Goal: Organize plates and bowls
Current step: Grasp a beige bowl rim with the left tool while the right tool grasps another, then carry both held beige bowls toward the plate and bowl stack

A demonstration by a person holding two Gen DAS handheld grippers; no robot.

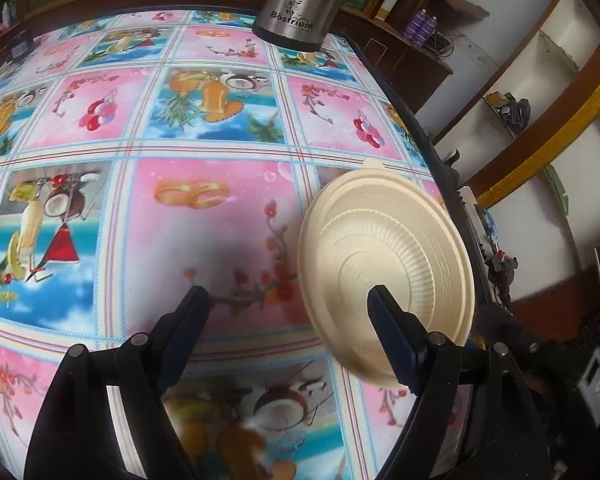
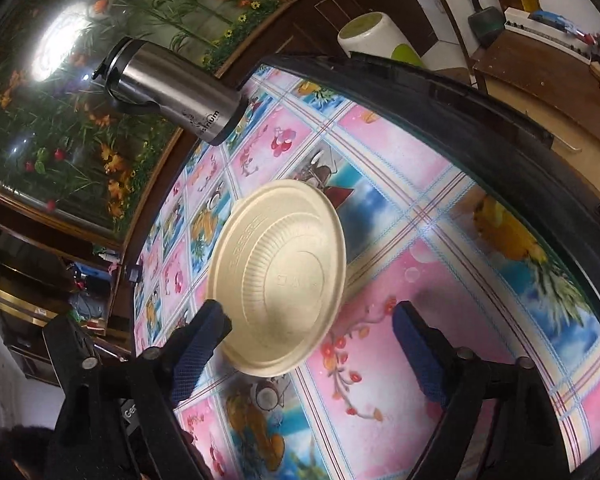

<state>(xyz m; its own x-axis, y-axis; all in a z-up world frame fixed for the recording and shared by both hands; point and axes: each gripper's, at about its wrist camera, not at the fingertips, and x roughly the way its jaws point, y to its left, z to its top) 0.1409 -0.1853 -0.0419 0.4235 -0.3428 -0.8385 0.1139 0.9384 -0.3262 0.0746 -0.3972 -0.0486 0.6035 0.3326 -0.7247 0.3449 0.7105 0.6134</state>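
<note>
A cream disposable bowl (image 1: 388, 260) lies upside down on the colourful tablecloth near the table's right edge. It also shows in the right wrist view (image 2: 280, 276). My left gripper (image 1: 288, 300) is open and empty; its right finger (image 1: 392, 340) is in front of the bowl's base, and the bowl lies outside the gap. My right gripper (image 2: 308, 320) is open and empty, low over the table, with its left finger (image 2: 200, 348) beside the bowl's near rim. Only this one bowl is in view.
A steel thermos flask (image 1: 300, 0) stands at the far side of the table, also in the right wrist view (image 2: 172, 88). The table's black rim (image 2: 500, 128) curves along the right. Shelves and cabinets stand beyond the table.
</note>
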